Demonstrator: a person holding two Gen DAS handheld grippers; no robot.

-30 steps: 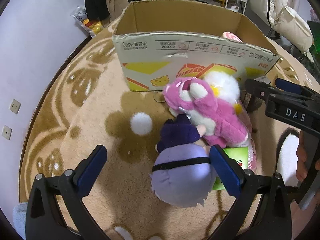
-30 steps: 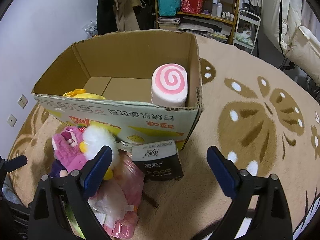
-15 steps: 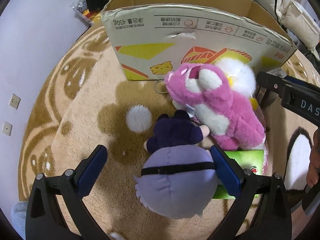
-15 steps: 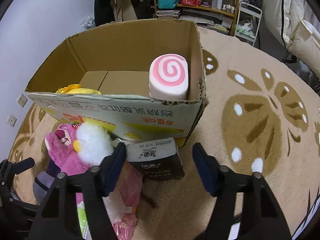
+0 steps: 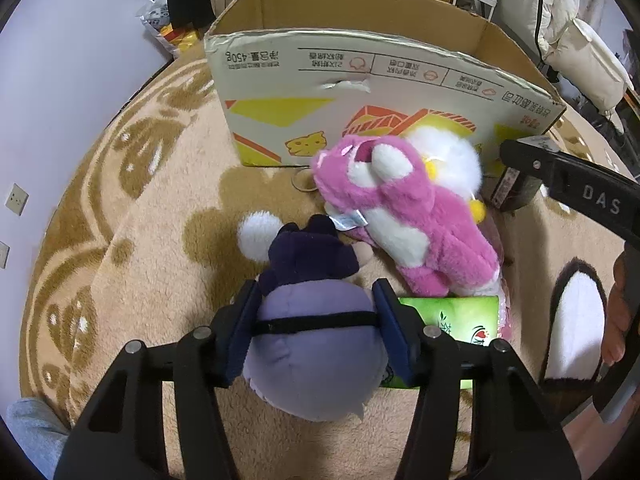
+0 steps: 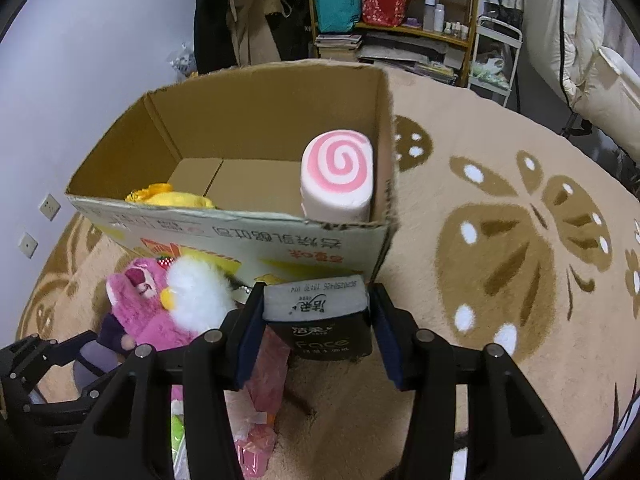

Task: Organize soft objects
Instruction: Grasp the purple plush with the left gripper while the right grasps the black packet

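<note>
1. Rug (image 5: 140,240) of beige pile with brown butterfly shapes as the floor of it all; open cardboard box (image 5: 360,80) standing on it, printed wall turned to both cameras.
2. Left gripper (image 5: 316,312): jaws just drawn in, blue pads now pressed into both sides of the purple plush (image 5: 312,360), black band across its body running from pad to pad.
3. Purple plush itself: on the rug in front of the box's printed wall, well short of it, dark end pointing toward the box.
4. Just beyond it, touching: pink plush bear (image 5: 400,216) on its back, head toward the box, with a white fluffy plush (image 5: 452,156) tucked against its far side at the foot of the wall.
5. Green pack (image 5: 460,320) flat on the rug beside the purple plush, partly under the left gripper's right finger.
6. Right gripper (image 6: 318,320): jaws likewise just closing, pads set against both sides of the black tissue pack (image 6: 332,344), about half spread.
7. Black tissue pack: at the box's near right corner, white end upward.
8. Pink plastic bag (image 6: 264,360) crumpled on the rug to the left of that pack.
9. Inside the box: pink swirl roll cushion (image 6: 338,172) upright in the near right corner; yellow plush (image 6: 172,200) low against the near wall on the left.
</note>
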